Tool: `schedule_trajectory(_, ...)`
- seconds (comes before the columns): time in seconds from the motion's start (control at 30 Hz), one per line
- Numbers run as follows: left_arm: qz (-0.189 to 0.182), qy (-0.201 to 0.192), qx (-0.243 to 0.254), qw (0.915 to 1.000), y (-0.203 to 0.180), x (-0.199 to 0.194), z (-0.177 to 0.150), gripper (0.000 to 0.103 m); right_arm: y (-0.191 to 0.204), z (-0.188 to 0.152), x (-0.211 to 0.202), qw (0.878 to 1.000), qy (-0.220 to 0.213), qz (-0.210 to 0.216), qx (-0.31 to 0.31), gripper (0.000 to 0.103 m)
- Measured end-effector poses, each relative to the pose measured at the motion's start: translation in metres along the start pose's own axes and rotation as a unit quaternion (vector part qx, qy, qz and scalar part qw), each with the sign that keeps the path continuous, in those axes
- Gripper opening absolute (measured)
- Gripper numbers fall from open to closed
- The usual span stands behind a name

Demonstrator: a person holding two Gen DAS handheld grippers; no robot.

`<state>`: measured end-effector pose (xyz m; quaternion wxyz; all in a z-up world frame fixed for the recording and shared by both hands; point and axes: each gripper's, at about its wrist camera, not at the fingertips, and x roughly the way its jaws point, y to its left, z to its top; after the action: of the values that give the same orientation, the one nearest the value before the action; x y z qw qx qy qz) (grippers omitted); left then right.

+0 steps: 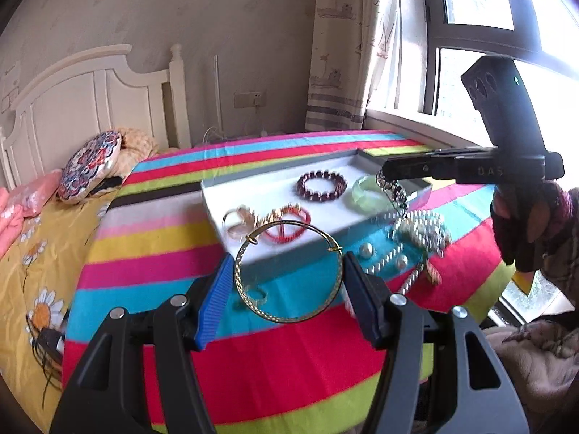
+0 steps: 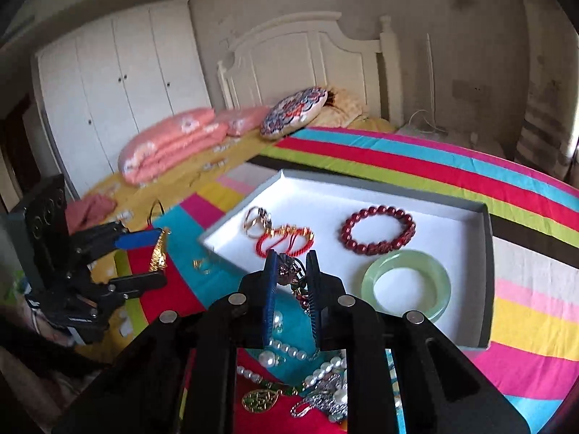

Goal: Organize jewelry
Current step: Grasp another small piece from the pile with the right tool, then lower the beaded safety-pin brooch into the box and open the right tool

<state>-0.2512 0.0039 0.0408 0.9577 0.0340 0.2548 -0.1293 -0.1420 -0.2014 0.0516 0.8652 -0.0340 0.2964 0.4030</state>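
Blurring at frame centre: dark chain [image 2: 289, 278], hardly legible, pinched in the closed right gripper [image 2: 291, 271] above the tray [image 2: 485, 253]. Holding a gold bangle [image 1: 287, 271] between the left gripper [image 1: 287, 278] pads, lower centre.

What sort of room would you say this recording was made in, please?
Most likely a bedroom: a bed with a white headboard, folded pink quilts on it, and a white wardrobe behind.
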Motion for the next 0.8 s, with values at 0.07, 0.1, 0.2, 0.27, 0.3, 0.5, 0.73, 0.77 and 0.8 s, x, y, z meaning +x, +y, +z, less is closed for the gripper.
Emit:
schedule_trajectory(0.07,-0.011,-0.001,-0.002,0.9999,0.004,0.007,0.013,0.06,-0.003,0.008,0.001,1.0,-0.004,-0.001,0.005,0.016)
schedule_trajectory(0.1,-0.014,0.001,-0.001,0.9999,0.006,0.015,0.023,0.06,-0.003,0.013,0.003,1.0,-0.006,-0.002,0.006,0.016)
schedule_trajectory(0.2,-0.019,0.014,-0.001,0.9997,0.013,0.04,0.048,0.06,-0.004,0.026,0.012,1.0,-0.005,-0.005,0.009,0.016)
schedule_trajectory(0.27,-0.026,0.029,-0.013,0.9991,0.02,0.06,0.064,0.06,-0.005,0.033,0.021,1.0,0.002,-0.008,0.015,0.016)
schedule_trajectory(0.3,-0.029,0.037,-0.018,0.9987,0.023,0.069,0.071,0.06,-0.007,0.037,0.028,1.0,0.011,-0.012,0.018,0.016)
schedule_trajectory(0.5,-0.014,0.113,-0.045,0.9925,0.039,0.133,0.096,0.06,-0.016,0.042,0.071,0.996,0.077,-0.034,0.033,0.016)
schedule_trajectory(0.73,0.002,0.162,-0.086,0.9829,0.062,0.174,0.093,0.072,-0.026,0.035,0.095,0.992,0.094,-0.059,0.063,0.029)
schedule_trajectory(0.77,0.005,0.161,-0.091,0.9828,0.063,0.174,0.092,0.076,-0.028,0.033,0.094,0.992,0.092,-0.061,0.069,0.037)
schedule_trajectory(0.8,0.006,0.155,-0.095,0.9833,0.066,0.172,0.092,0.077,-0.029,0.033,0.093,0.992,0.087,-0.062,0.072,0.048)
